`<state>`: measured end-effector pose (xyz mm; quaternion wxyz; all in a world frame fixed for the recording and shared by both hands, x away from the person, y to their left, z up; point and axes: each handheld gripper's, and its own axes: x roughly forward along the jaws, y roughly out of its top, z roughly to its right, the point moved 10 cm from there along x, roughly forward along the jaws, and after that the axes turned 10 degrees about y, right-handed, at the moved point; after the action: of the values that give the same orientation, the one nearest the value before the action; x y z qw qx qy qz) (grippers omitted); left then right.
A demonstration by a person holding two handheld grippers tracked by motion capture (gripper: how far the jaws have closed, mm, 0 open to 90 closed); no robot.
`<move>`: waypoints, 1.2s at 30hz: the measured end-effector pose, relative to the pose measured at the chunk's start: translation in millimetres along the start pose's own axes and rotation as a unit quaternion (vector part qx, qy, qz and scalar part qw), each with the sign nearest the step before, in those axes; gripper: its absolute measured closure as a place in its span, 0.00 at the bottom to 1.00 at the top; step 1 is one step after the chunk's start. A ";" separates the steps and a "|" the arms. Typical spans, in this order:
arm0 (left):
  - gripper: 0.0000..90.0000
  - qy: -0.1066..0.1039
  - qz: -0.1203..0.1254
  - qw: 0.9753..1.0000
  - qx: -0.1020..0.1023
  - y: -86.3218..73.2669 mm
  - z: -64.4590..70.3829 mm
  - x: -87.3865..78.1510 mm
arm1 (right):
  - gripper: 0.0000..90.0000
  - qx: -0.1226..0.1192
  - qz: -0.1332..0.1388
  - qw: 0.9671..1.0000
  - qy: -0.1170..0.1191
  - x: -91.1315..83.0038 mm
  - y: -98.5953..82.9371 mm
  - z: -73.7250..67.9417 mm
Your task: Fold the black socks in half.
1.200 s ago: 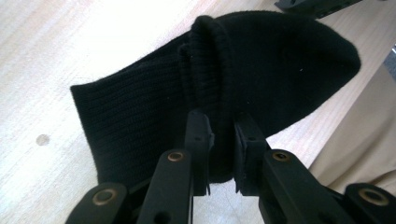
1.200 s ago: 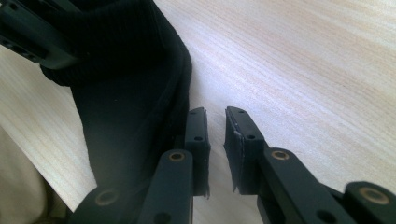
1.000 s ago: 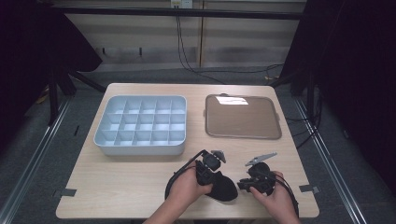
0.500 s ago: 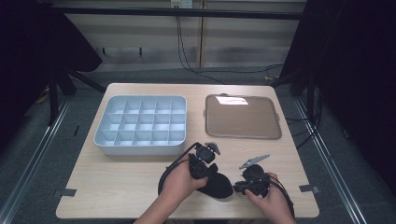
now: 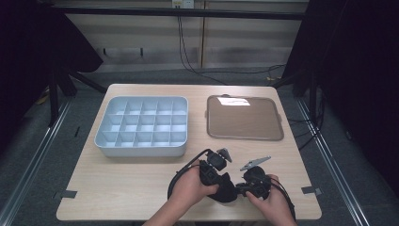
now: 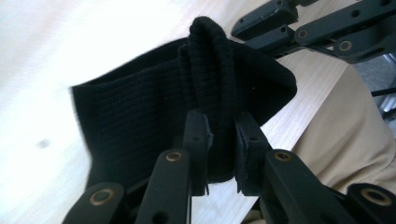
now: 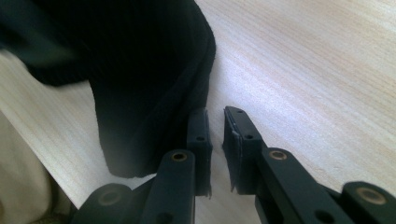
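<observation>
A: From the high view, where is everything?
B: On the wooden worktop (image 5: 117, 179), a grey compartment tray (image 5: 142, 126) sits left of a brown tray (image 5: 244, 117). Near the front edge, the left gripper (image 5: 212, 165) and right gripper (image 5: 248, 181) meet at a black knitted cloth (image 5: 225, 189).
A: And the left gripper view?
B: Its fingers (image 6: 198, 135) pinch a ribbed fold of the cloth (image 6: 140, 116).
A: The right gripper view?
B: Its fingers (image 7: 238, 135) stand slightly parted, holding nothing, the cloth (image 7: 149, 84) touching the left one. No writing is legible anywhere.

Black ribbed cloth (image 6: 154, 107) (knit), pale wood table (image 5: 141, 183), grey-blue tray (image 5: 141, 148), brown tray (image 5: 244, 117)
</observation>
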<state>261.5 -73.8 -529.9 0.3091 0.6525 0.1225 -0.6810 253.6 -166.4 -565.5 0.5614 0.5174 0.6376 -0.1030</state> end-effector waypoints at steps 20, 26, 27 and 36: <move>0.67 -0.023 0.027 0.999 -0.008 3.7 2.5 -9.9 | 0.90 0.004 0.003 1.000 -0.002 -1.1 -0.4 2.4; 0.60 -0.011 0.053 0.998 -0.021 9.7 -6.7 -24.0 | 0.90 0.008 0.002 1.000 0.000 -1.2 -0.5 2.1; 0.59 -0.009 0.056 0.998 -0.024 10.2 -8.8 -25.3 | 0.90 0.008 0.003 1.000 -0.001 -1.1 -0.5 2.2; 0.55 0.011 0.049 0.998 -0.034 6.3 -27.1 -21.2 | 0.90 0.009 0.003 1.000 0.000 -1.2 -0.3 2.5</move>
<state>286.2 -57.7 -511.2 0.3629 0.6541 0.1170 -0.6533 254.7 -169.0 -565.5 0.5572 0.5245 0.6349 -0.1066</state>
